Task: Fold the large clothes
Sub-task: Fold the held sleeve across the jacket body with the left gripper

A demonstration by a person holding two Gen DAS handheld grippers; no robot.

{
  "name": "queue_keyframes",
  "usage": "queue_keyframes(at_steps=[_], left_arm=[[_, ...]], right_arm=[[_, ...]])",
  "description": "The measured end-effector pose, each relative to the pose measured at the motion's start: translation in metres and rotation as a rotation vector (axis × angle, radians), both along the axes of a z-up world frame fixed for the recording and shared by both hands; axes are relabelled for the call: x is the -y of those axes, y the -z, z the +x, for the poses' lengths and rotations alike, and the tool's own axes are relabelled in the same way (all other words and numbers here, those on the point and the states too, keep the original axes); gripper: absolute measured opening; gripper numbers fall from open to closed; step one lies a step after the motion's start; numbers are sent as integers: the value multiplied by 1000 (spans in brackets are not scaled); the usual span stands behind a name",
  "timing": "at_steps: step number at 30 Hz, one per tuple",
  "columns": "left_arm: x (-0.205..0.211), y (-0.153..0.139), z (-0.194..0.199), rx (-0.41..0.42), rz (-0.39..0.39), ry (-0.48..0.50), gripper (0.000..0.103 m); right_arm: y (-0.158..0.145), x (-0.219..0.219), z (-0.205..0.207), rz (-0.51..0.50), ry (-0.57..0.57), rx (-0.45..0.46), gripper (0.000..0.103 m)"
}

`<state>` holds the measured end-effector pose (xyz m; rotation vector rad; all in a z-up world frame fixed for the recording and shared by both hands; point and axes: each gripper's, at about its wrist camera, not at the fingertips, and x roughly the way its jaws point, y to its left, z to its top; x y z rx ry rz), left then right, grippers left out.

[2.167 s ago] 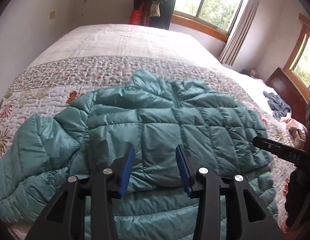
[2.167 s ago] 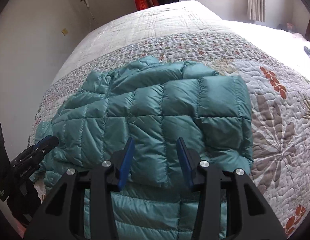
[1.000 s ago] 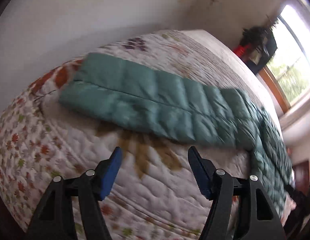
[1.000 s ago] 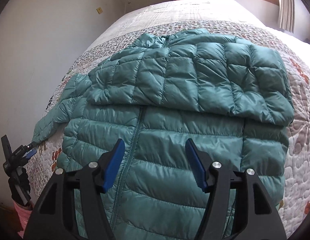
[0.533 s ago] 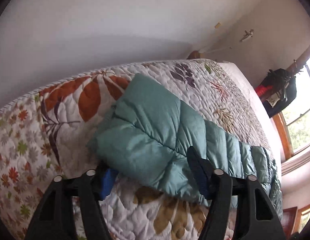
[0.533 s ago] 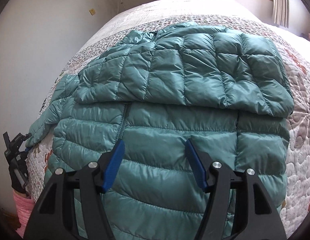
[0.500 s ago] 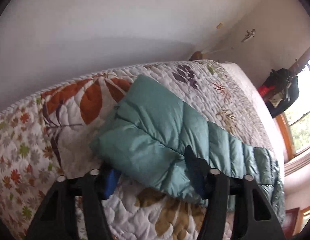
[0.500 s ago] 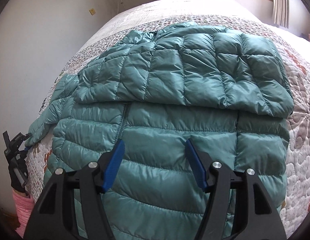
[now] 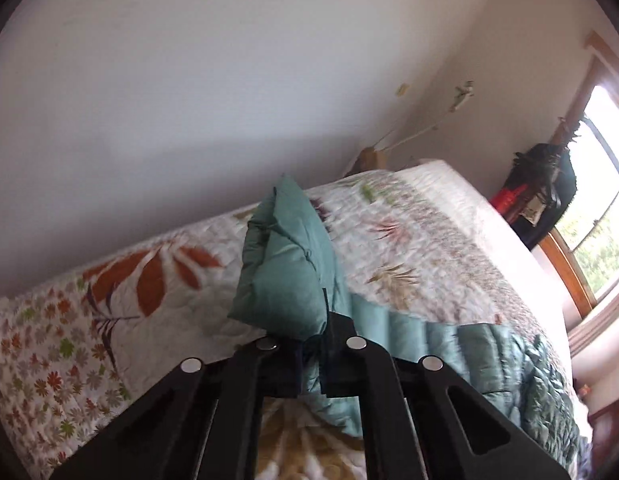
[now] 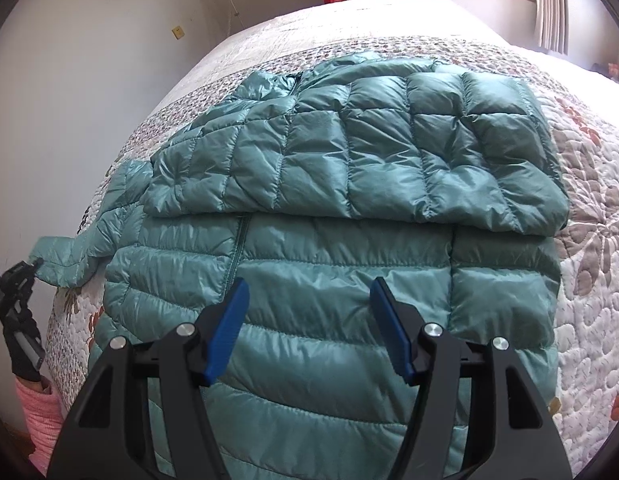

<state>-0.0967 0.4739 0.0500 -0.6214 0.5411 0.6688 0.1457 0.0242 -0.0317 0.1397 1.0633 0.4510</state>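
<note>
A teal quilted puffer jacket (image 10: 341, 184) lies on the floral bed quilt (image 10: 589, 240), its right sleeve folded across the chest. My right gripper (image 10: 309, 320) hovers open over the jacket's lower front, nothing between its blue pads. The left sleeve (image 10: 69, 256) stretches toward the bed's left edge, where my left gripper (image 10: 17, 284) pinches its cuff. In the left wrist view the left gripper (image 9: 311, 344) is shut on the sleeve cuff (image 9: 285, 276), which stands lifted above the quilt (image 9: 129, 288).
A white wall (image 9: 189, 100) runs close along the bed's left side. A coat rack with dark clothes and a red bag (image 9: 537, 200) stands by the window. A pink sleeve (image 10: 37, 408) shows at the lower left.
My left gripper has closed on the sleeve cuff and raised it off the quilt. The right gripper has stayed open over the jacket front, barely moving.
</note>
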Motion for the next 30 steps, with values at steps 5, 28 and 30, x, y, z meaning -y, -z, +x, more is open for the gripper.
queue_keyframes(at_steps=[5, 28, 30], left_arm=[[49, -35, 31, 45, 77, 147, 5], [323, -14, 183, -10, 134, 797, 4], [335, 0, 194, -45, 122, 827, 4]], right_arm=[[-2, 6, -1, 2, 17, 1, 63], [-11, 49, 4, -8, 129, 52, 63], [-11, 50, 4, -14, 138, 55, 63]])
